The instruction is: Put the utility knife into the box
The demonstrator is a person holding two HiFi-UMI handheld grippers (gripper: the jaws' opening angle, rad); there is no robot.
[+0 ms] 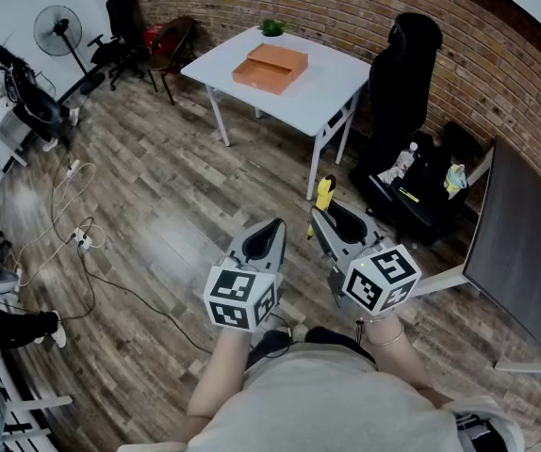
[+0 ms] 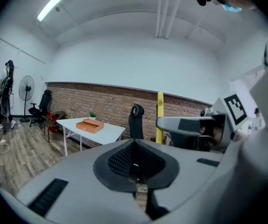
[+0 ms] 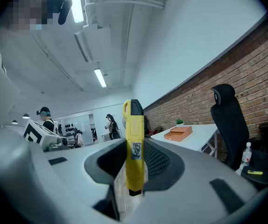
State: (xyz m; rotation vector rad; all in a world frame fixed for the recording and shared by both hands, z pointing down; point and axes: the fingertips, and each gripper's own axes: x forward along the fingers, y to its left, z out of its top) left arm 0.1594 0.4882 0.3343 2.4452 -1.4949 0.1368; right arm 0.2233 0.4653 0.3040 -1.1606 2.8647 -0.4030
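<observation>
Two pads of the right gripper (image 3: 135,164) clamp the knife (image 3: 134,125) near its lower end, most of it standing upright above them. It looks light, stiff and smooth; a mid-body hold would pivot less. The left gripper (image 2: 135,164) is closed, empty. The box (image 1: 270,68) sits on the table (image 1: 341,88), well ahead of both.

Open floor (image 1: 181,191) leads to the white table (image 1: 335,78); above the box (image 1: 270,69) the way is free, a small plant (image 1: 271,27) behind it and a black chair (image 1: 404,59) at the table's right end
</observation>
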